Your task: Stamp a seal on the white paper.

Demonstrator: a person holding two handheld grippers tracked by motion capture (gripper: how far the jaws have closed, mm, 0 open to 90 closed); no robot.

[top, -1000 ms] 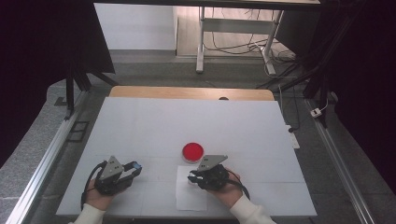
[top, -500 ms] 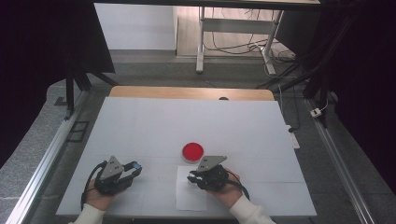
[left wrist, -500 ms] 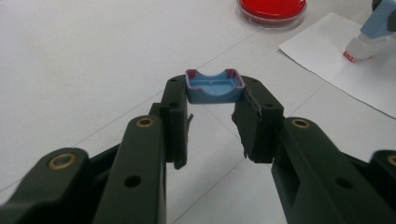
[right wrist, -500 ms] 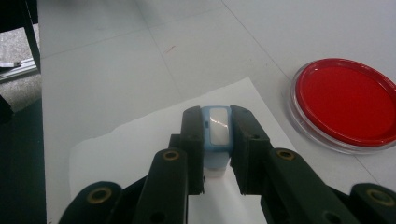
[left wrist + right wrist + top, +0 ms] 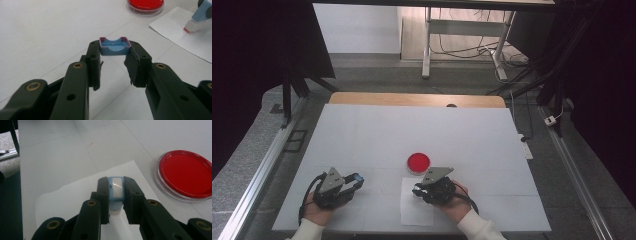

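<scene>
Both forearms come in low over the near edge of the counter, a hand wrapped round each claw. The left claw points toward the right one, its jaws clamped on a small blue piece at their tips. The right claw tilts downward, jaws closed tight.

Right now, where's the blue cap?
The blue cap is clamped between the left gripper jaw tips, near the table's front left, left of the white paper sheet and red dish.
</scene>
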